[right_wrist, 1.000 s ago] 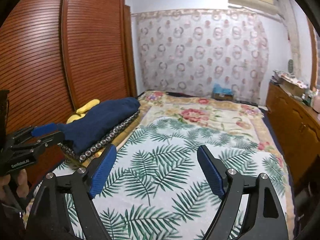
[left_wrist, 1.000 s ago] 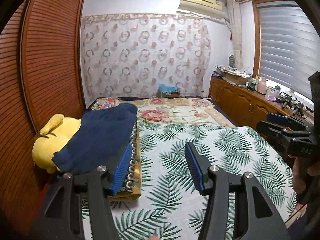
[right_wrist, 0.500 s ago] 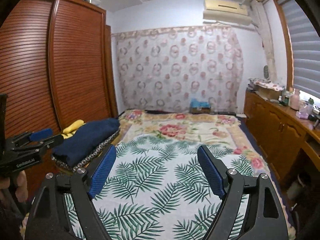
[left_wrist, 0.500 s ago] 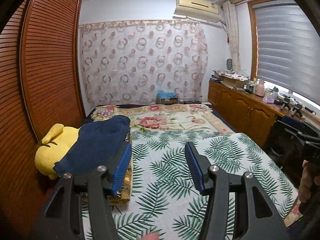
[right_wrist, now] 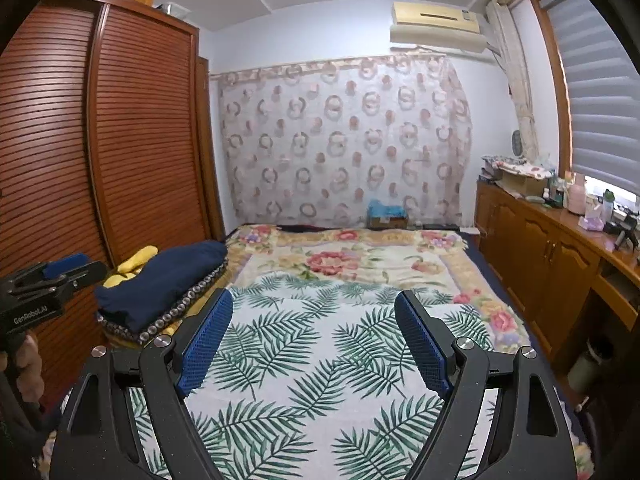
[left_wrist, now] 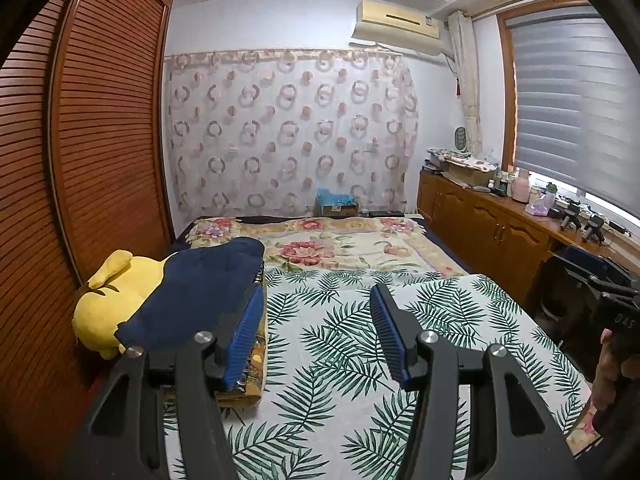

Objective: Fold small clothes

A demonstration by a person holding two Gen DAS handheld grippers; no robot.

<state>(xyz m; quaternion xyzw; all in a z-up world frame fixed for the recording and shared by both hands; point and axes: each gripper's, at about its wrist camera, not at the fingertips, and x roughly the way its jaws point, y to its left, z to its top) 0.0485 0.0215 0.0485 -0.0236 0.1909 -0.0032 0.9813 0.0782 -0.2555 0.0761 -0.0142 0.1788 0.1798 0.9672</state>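
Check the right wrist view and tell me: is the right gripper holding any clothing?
No. The right gripper stands open with only the leaf-print bedspread showing between its fingers.

Both fisheye views look forward along their own jaws, tilted slightly down, from above the near end of the bed (left_wrist: 344, 320) toward the curtained far wall (left_wrist: 288, 132) at twelve o'clock. The left wrist view sits close beside the navy folded cloth (left_wrist: 200, 296) at nine o'clock; the right wrist view stands further right. They share the bed, the wardrobe (right_wrist: 132, 136), the curtained far wall and the wooden cabinets (right_wrist: 560, 256) at three o'clock.
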